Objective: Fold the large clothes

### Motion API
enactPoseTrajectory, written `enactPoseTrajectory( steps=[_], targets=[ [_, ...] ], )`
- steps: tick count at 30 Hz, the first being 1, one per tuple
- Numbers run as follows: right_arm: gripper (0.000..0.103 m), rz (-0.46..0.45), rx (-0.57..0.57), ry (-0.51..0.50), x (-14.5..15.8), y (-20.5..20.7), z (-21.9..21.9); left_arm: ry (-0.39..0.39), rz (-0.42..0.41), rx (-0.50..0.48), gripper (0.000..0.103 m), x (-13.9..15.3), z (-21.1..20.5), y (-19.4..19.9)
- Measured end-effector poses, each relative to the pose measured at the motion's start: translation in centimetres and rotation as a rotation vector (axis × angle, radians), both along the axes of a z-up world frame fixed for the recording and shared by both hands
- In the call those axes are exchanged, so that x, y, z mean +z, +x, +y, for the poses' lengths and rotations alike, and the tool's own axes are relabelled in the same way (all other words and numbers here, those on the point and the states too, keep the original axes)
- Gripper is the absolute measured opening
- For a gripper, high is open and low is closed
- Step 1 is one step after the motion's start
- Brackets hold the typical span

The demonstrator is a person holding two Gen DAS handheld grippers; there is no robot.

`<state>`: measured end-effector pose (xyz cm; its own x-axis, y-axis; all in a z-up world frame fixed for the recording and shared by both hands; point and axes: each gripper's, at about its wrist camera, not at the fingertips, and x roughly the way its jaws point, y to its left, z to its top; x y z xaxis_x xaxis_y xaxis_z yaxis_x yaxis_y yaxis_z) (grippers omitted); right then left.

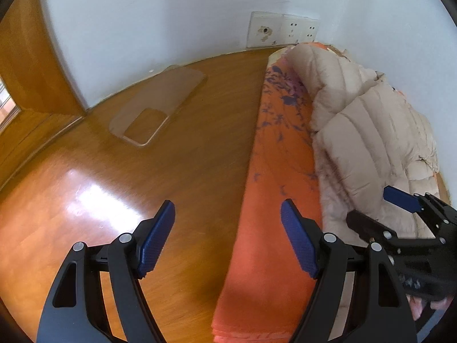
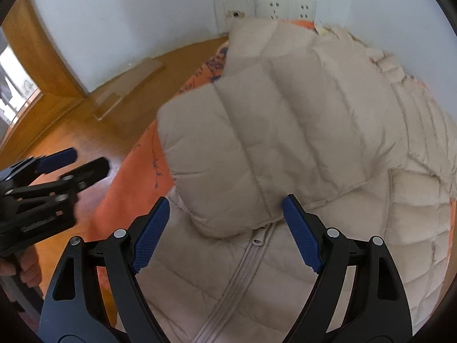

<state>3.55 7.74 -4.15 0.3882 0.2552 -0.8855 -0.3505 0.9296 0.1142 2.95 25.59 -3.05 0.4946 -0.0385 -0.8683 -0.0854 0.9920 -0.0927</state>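
**Both tools wide open over a beige puffer jacket on an orange cloth**

In the right wrist view the beige quilted jacket [image 2: 285,131] fills the centre and right of the frame, lying on an orange cloth with purple flowers [image 2: 134,171]. One padded part is folded over the body of the jacket, and below that fold the zipper [image 2: 242,260] runs down toward the bottom of the frame. The right tool [image 2: 225,234] hangs above the zipper area with its blue pads spread wide and nothing between them. The left tool [image 2: 77,163] shows at the left edge, blurred, also spread, over the wooden floor [image 2: 85,131].

In the left wrist view the left tool [image 1: 228,240] stands wide and empty at lower centre, one pad over the floor, the other over the orange cloth. The jacket [image 1: 357,131] lies along the right side, near the white wall [image 1: 142,28]. A clear phone case [image 1: 157,105] lies on the floor at centre left. Wall sockets [image 1: 285,28] sit at upper centre, just behind the jacket's far end.
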Motion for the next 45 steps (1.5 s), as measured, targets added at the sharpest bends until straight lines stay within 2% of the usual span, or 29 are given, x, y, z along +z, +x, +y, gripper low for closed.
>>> enactPoseTrajectory(
  steps=[3,5,6,8,10,14,26,34,41,45],
  targets=[
    [0.076,0.012,-0.024,-0.016,-1.0,0.3,0.0,0.0,0.003,0.007,0.074,-0.2,0.7,-0.4],
    [0.064,0.0,-0.028,-0.041,-1.1,0.4,0.2,-0.002,0.001,0.011,0.074,-0.1,1.2,-0.6],
    [0.061,-0.007,-0.026,-0.046,-1.1,0.3,0.2,-0.002,0.0,0.012,0.074,-0.1,1.4,-0.7],
    [0.043,-0.013,-0.028,-0.046,-0.8,0.3,0.2,-0.005,-0.003,0.013,0.074,-0.1,1.6,-0.8],
    [0.033,-0.012,-0.045,-0.042,-0.6,0.2,0.2,-0.002,-0.013,0.004,0.074,0.2,1.7,-0.9],
    [0.024,-0.014,-0.08,-0.015,0.5,0.0,-0.5,0.005,-0.034,-0.024,0.074,0.8,1.3,-1.1],
    [0.019,-0.139,-0.148,0.046,7.7,-1.8,-5.2,-0.011,-0.07,-0.119,0.074,2.3,-2.4,-0.1],
    [0.018,-0.208,-0.233,0.066,11.9,-0.8,-11.9,-0.02,-0.116,-0.171,0.074,3.8,-6.4,2.3],
    [0.018,-0.216,-0.318,0.084,13.5,1.2,-18.7,0.004,-0.156,-0.201,0.074,4.7,-11.1,5.7],
    [0.018,-0.204,-0.349,0.099,13.1,2.9,-21.8,0.024,-0.173,-0.223,0.074,4.5,-14.1,7.6]
  ],
)
